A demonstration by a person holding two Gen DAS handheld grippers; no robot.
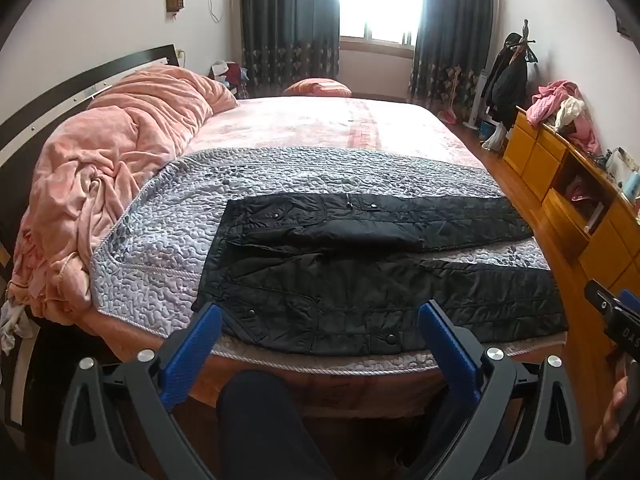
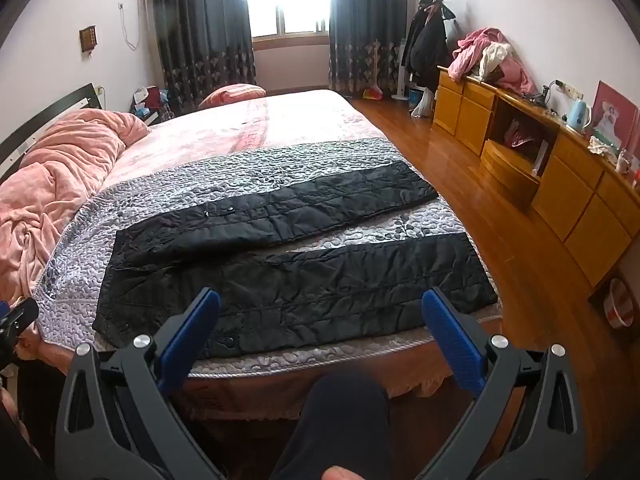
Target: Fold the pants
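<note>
Black quilted pants (image 1: 360, 280) lie flat on a grey quilted cover (image 1: 168, 216) at the near edge of the bed, waistband to the left, both legs spread apart to the right. They also show in the right wrist view (image 2: 304, 272). My left gripper (image 1: 320, 320) is open and empty, held just short of the waist end at the bed's front edge. My right gripper (image 2: 320, 308) is open and empty, held before the near leg. The right gripper's tip shows at the right edge of the left wrist view (image 1: 616, 312).
A pink blanket (image 1: 112, 168) is heaped at the bed's left by the headboard. A yellow wooden dresser (image 2: 560, 184) with clothes on it lines the right wall, across a wooden floor (image 2: 472, 184). My knee (image 2: 344, 412) is below the bed edge.
</note>
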